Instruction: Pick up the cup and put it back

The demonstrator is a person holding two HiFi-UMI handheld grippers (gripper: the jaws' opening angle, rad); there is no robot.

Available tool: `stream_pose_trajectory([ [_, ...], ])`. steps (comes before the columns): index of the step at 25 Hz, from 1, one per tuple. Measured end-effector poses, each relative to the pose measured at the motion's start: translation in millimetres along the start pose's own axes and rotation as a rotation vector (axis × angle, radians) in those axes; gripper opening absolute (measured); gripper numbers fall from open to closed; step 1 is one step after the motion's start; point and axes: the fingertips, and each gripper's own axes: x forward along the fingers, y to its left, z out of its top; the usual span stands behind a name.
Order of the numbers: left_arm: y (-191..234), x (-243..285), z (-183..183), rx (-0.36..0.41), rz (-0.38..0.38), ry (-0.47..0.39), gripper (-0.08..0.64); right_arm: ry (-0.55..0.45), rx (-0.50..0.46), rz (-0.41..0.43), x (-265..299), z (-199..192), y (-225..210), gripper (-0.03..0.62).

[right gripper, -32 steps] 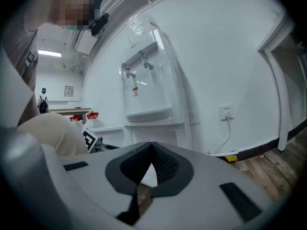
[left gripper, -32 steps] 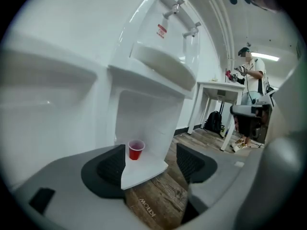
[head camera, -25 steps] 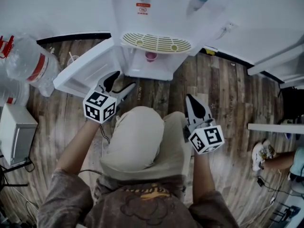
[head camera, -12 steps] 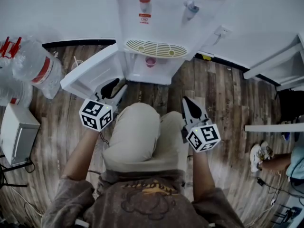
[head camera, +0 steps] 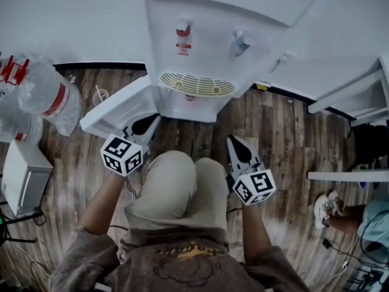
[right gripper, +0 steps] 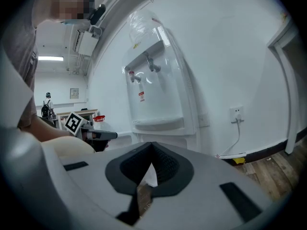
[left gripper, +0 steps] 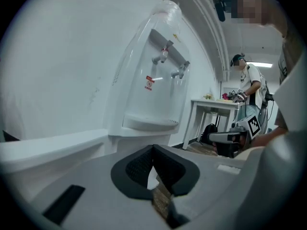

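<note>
The person is crouching on the wooden floor [head camera: 285, 139], knees drawn up between the two arms. The left gripper [head camera: 149, 120] is hovering just off the left knee, its jaws pressing together with nothing between them. The right gripper [head camera: 233, 140] is hanging beside the right knee, its jaws likewise lying together and holding nothing. Both are pointing toward the water dispenser [head camera: 213, 23], near it but not touching it.

Just beyond the left gripper, the dispenser's lower door [head camera: 112, 105] is standing swung open to the left. The cup [head camera: 191, 97] is sitting inside the open lower compartment, under the drip tray [head camera: 196, 85], with only a reddish sliver showing past the tray's edge; neither gripper is touching it. Above the tray, a red tap [head camera: 183, 29] and a blue tap [head camera: 240, 39] are jutting from the white front. Off to the left, large water bottles [head camera: 45, 93] are lying against the wall.
</note>
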Motion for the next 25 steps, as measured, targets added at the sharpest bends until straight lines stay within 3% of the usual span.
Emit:
stream_pose_trajectory([
  [5, -23.2, -8.1, 64.6, -0.022, -0.043, -0.001, 0.003, 0.017, 0.046, 0.023, 4.6, 57.0, 9.1, 0.002],
  [11, -68.4, -39.2, 191.3, -0.01, -0.037, 0.021, 0.003, 0.021, 0.096, 0.037, -16.2, 183.6, 45.1, 0.002],
  [20, -150.3, -86.7, 384.9, 0.024, -0.093, 0.079, 0.003, 0.076, 0.106, 0.008, -81.1, 372.5, 86.0, 0.002],
  [25, -176.1, -115.7, 465.3, 0.047, -0.098, 0.103, 0.003, 0.096, 0.099, 0.011, -104.4, 457.5, 111.7, 0.002],
])
